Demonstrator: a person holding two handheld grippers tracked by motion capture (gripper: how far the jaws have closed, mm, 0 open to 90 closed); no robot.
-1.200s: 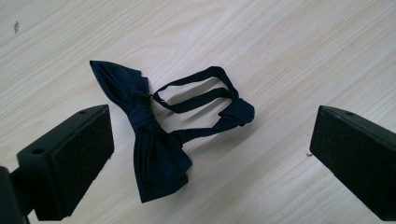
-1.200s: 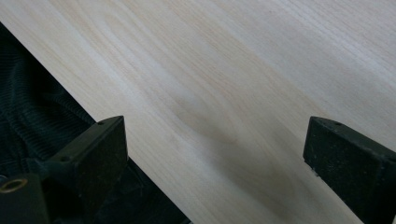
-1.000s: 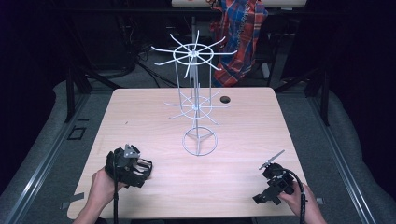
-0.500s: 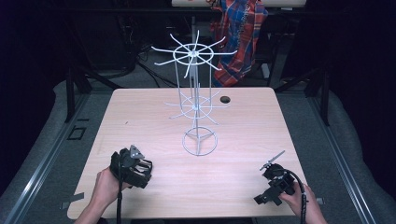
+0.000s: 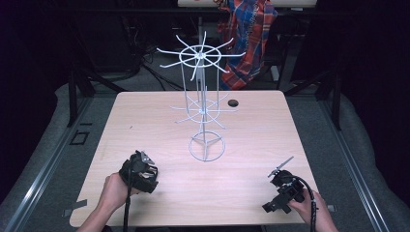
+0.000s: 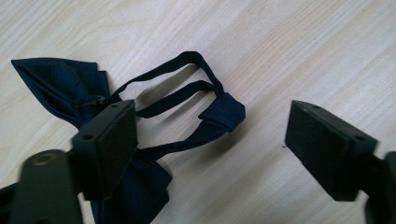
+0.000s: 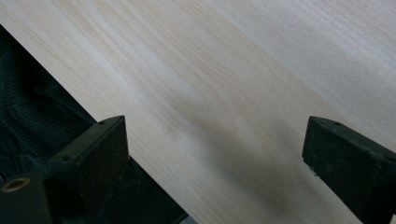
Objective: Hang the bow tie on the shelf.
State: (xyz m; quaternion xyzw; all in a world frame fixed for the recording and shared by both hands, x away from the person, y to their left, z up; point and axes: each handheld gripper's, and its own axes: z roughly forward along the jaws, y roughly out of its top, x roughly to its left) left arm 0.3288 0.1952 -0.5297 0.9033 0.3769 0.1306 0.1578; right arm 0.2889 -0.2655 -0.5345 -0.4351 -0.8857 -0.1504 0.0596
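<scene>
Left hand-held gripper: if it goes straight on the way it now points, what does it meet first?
Most likely the dark bow tie on the table. The left hand-held gripper points down at it, jaws apart and just closing; its strap lies between them, untouched.

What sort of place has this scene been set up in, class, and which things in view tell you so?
Probably a recording studio or lab bench, not a home: a bare wooden table ringed by dark stands, a white wire display rack on it, and a person working over a dark blue bow tie with a left gripper and right gripper.

Bright lit table point(image 5: 145, 121), dark surroundings, near tongs blurred
</scene>
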